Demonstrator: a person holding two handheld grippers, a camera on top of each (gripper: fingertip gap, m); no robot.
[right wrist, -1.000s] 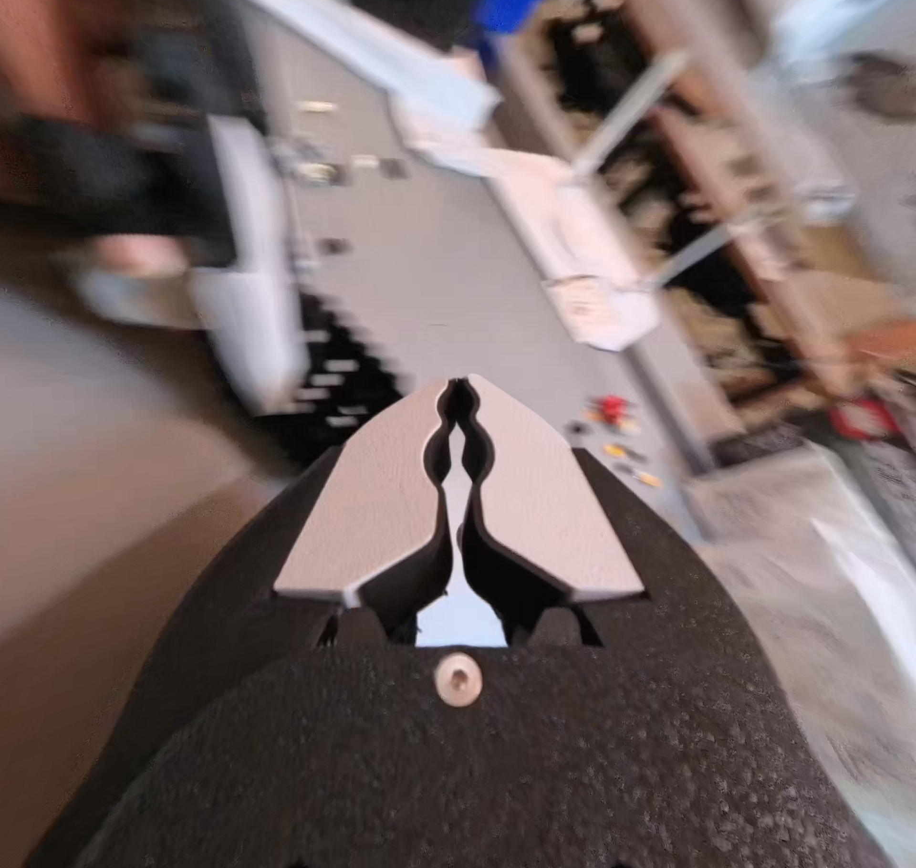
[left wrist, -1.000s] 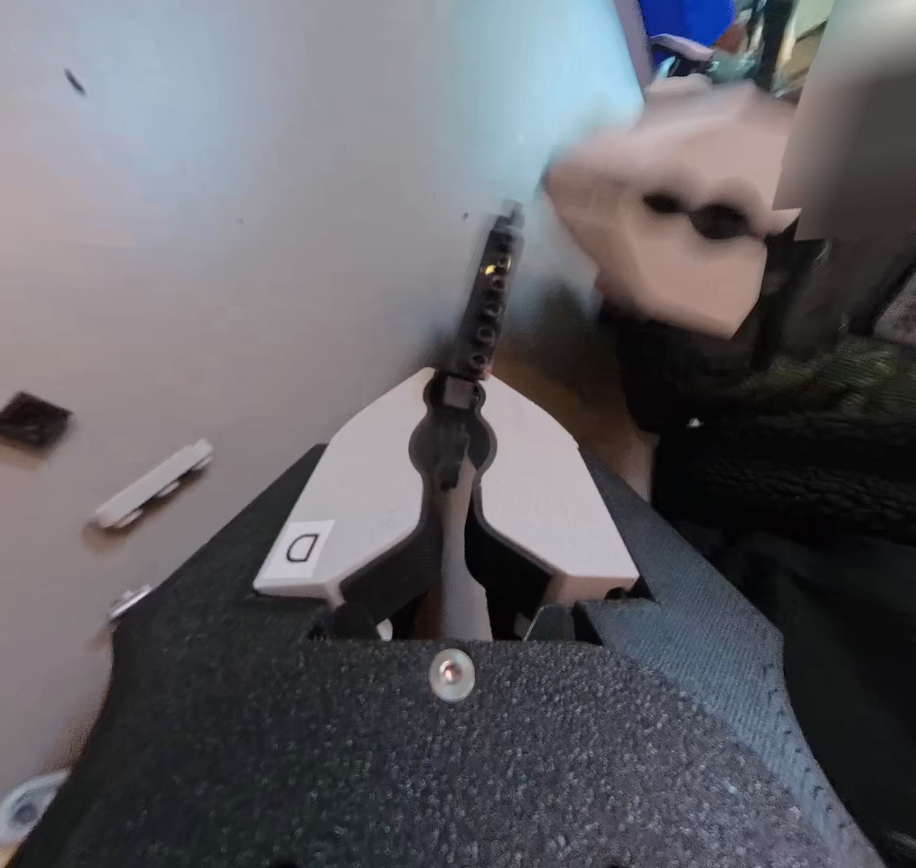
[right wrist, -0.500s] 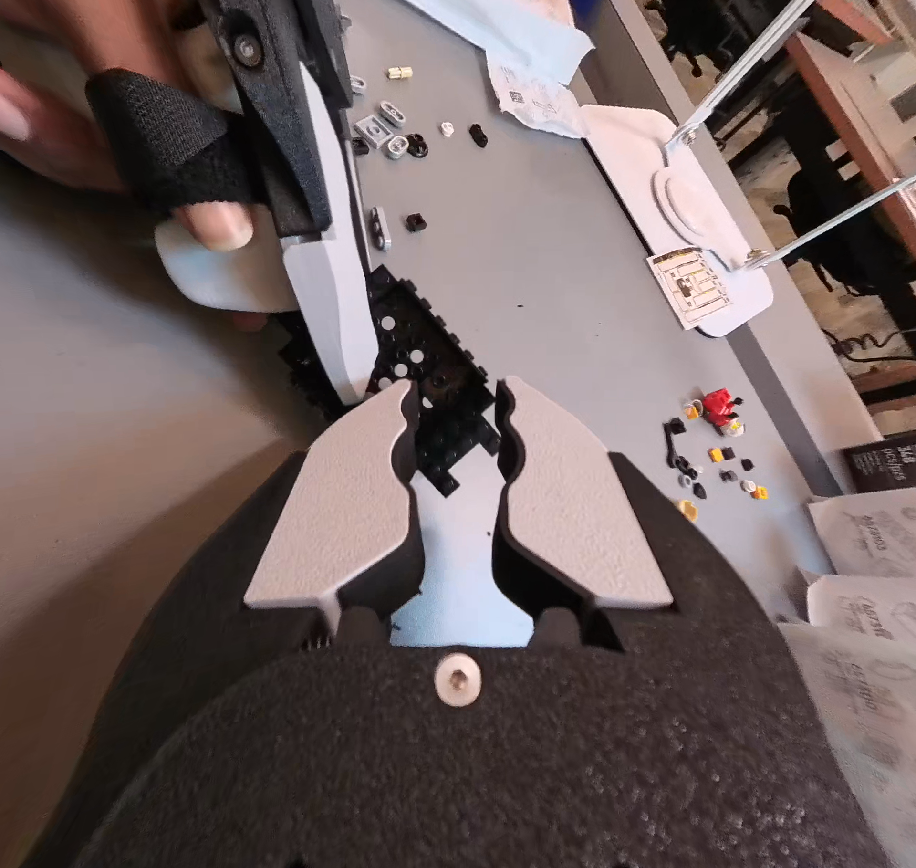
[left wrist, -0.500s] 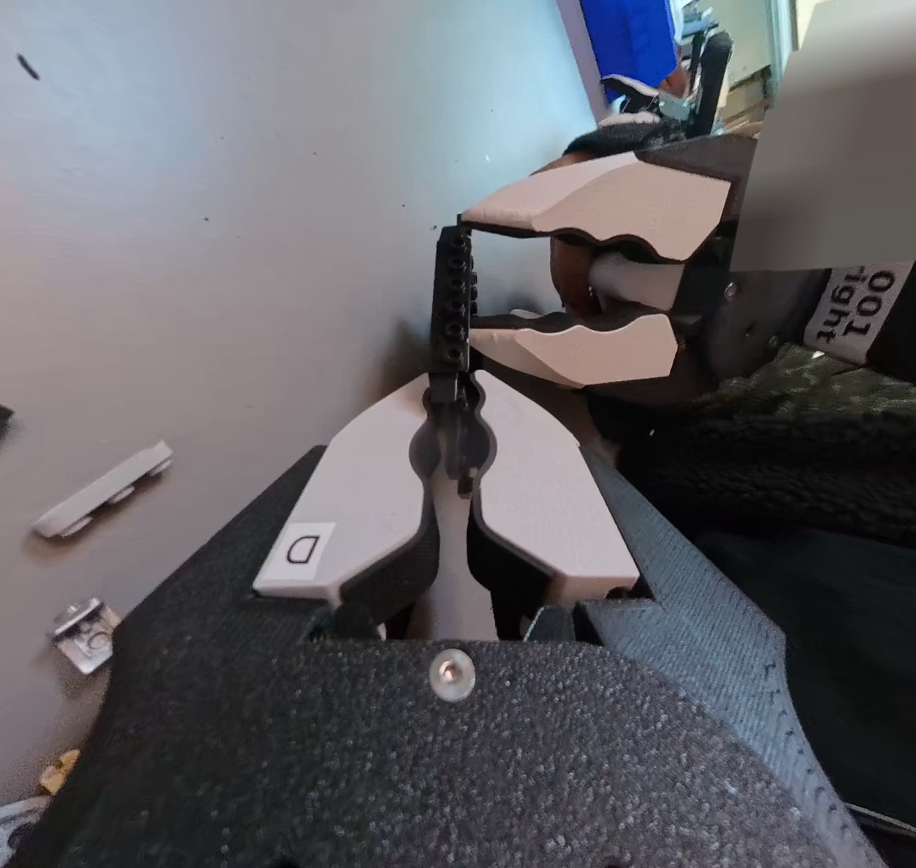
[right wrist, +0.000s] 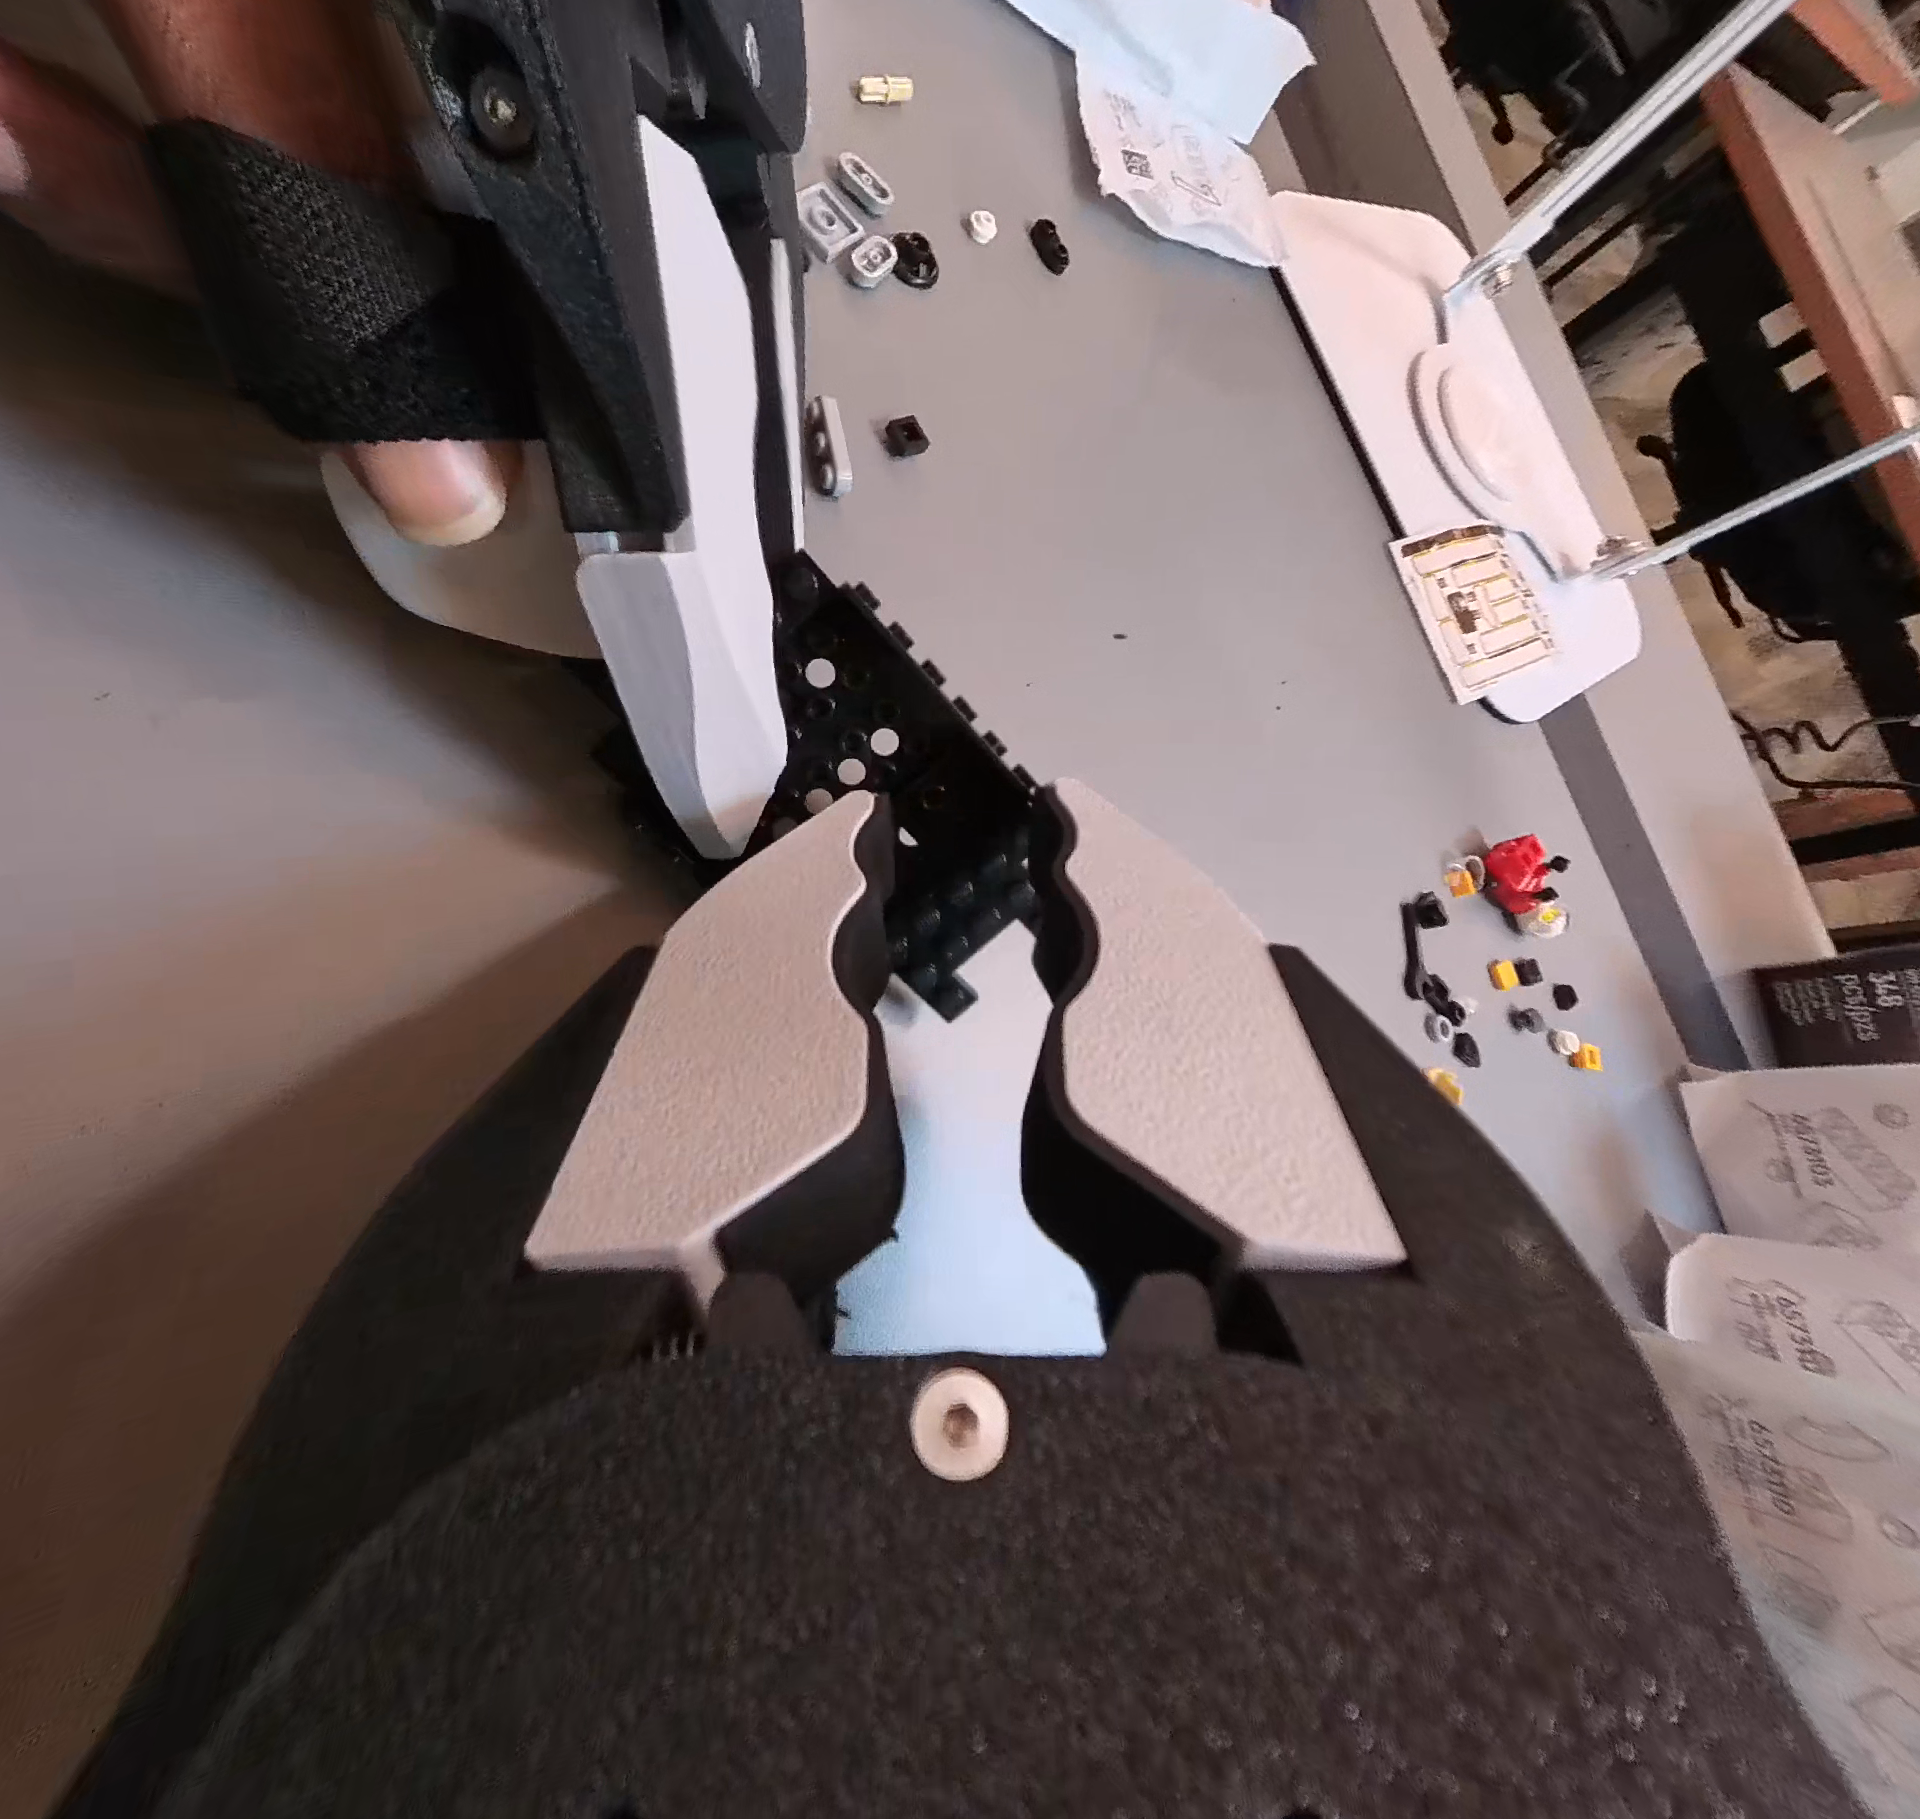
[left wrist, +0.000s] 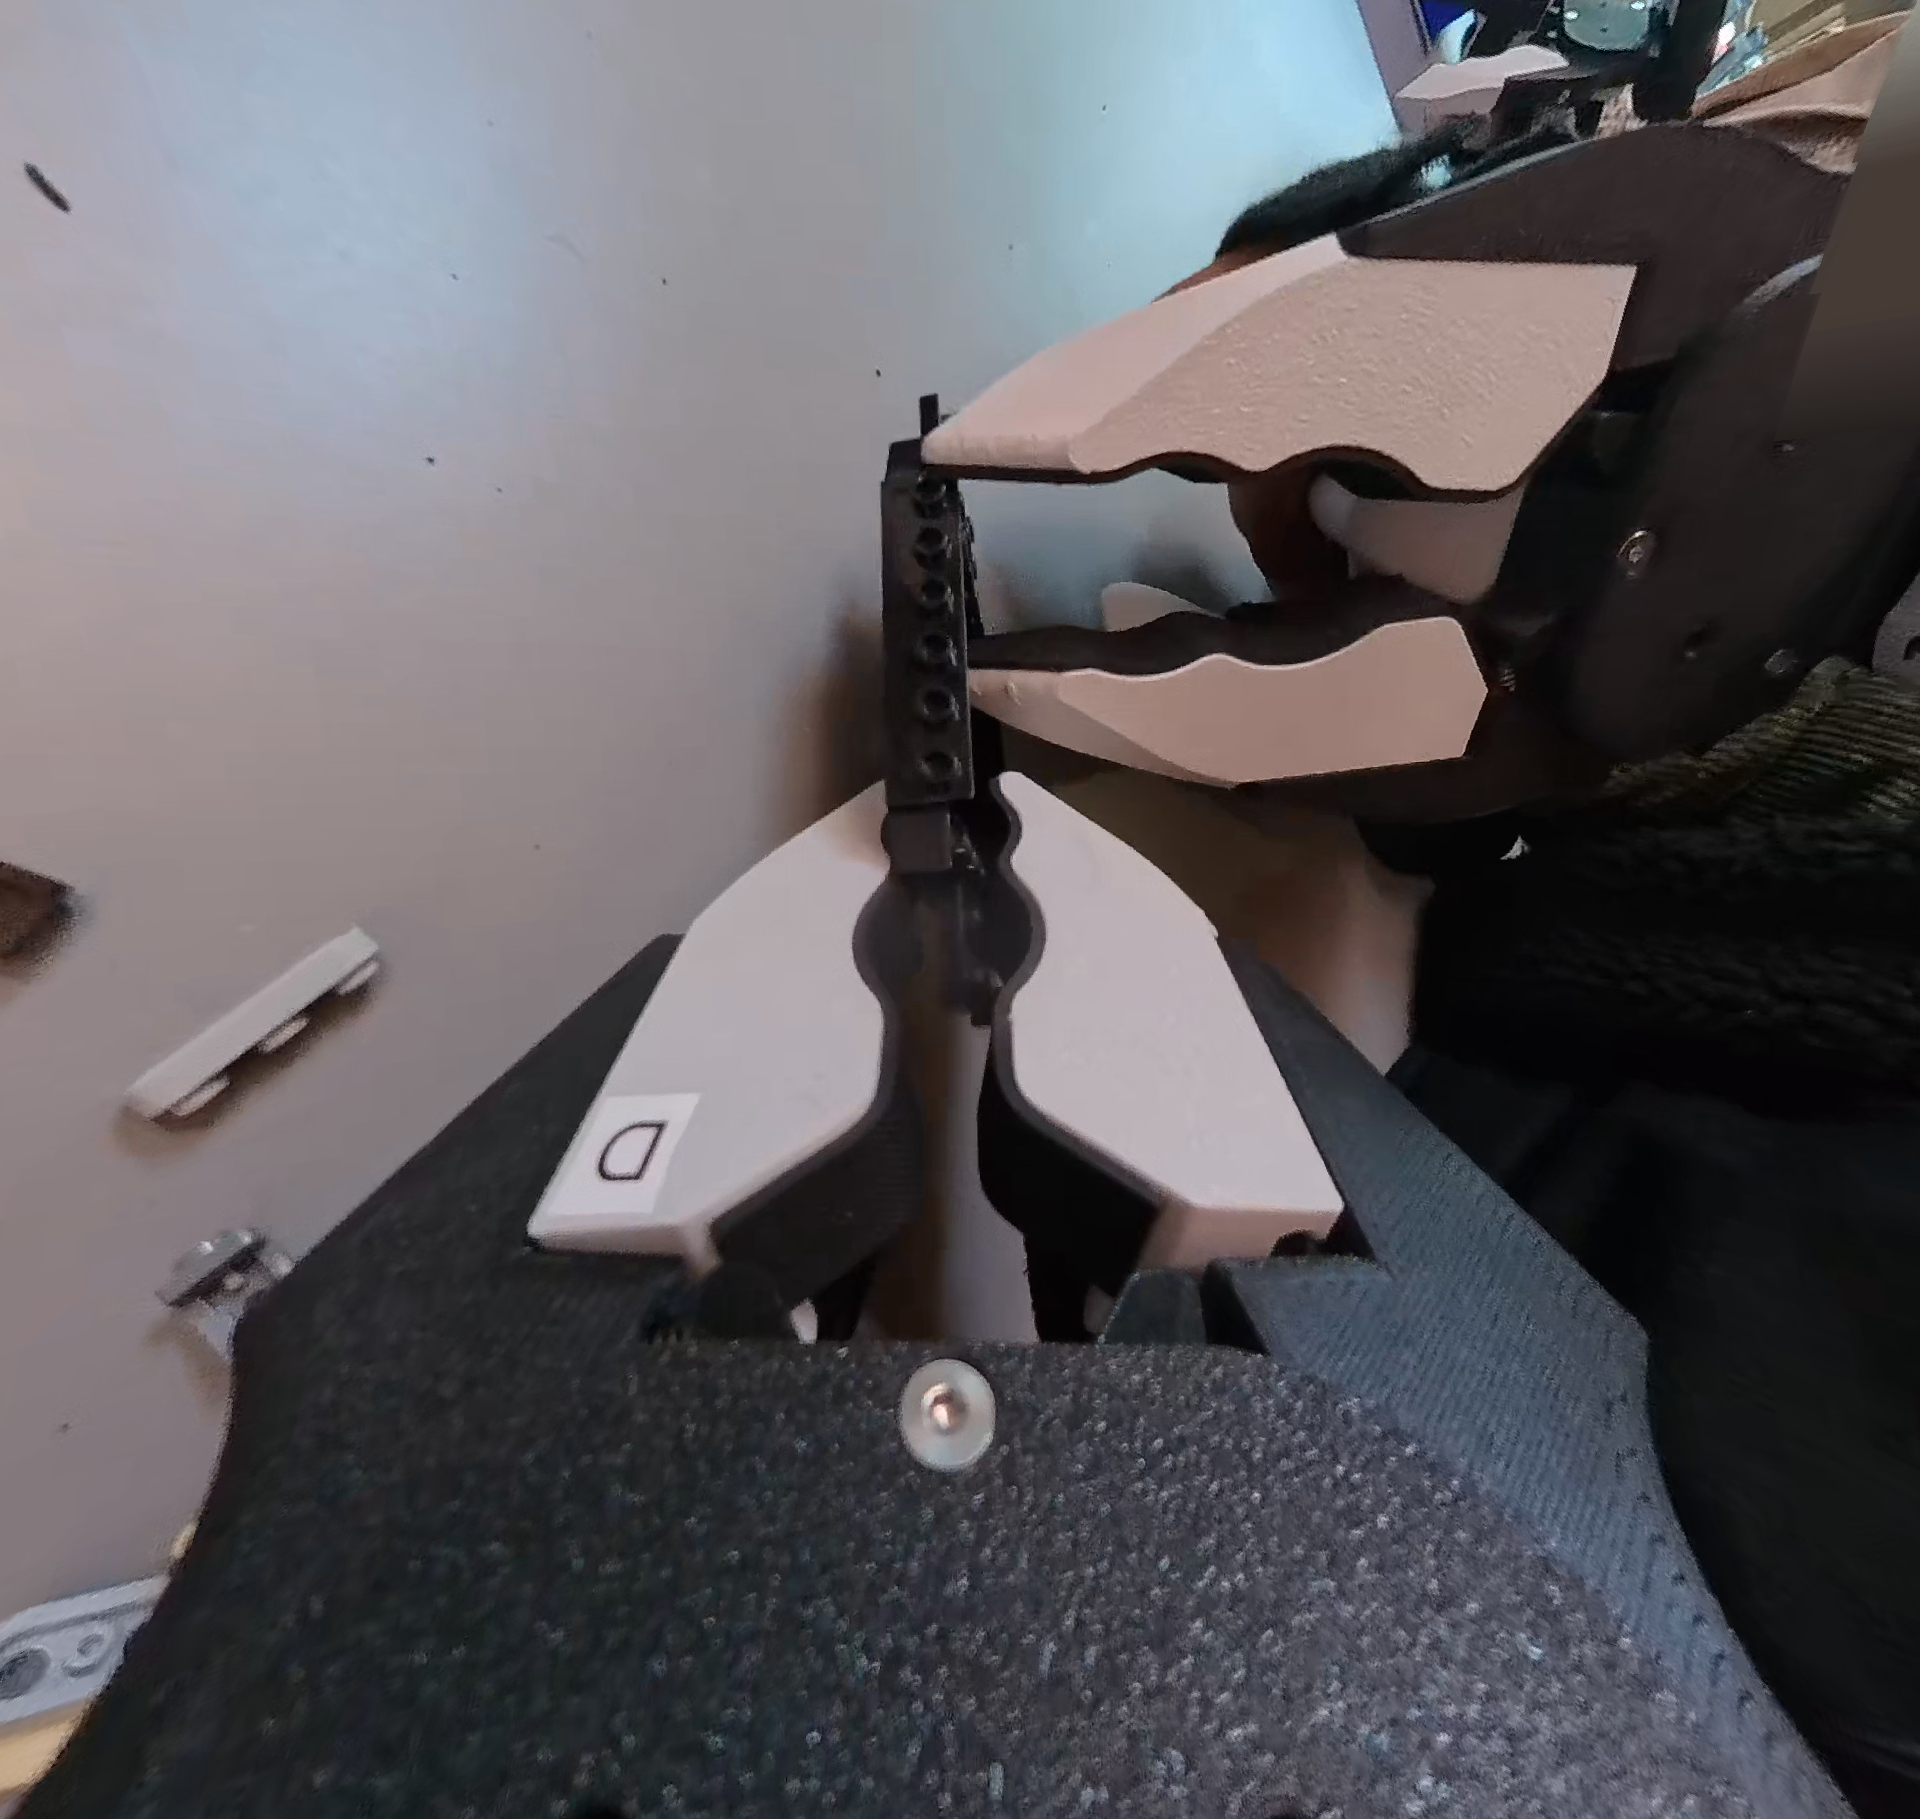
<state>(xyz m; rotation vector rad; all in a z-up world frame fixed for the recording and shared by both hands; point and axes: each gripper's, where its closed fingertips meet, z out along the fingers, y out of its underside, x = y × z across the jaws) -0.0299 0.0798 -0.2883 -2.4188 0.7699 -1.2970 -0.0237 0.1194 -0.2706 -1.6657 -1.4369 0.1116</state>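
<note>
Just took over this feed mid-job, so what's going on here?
A person works two hand-held grippers over a grey table. The left gripper is clamped on the lower edge of a black brick assembly, holding it upright. The right gripper has its fingers either side of the assembly's upper part. Loose small bricks lie scattered nearby.

left wrist cam sits behind own fingers, looks along them across grey table (left wrist: 416,419), very close in; right wrist cam does same from other side, tilted, facing down table toward far edge; both share black brick assembly (left wrist: 928,626) (right wrist: 883,730), each also catching other gripper up close
</note>
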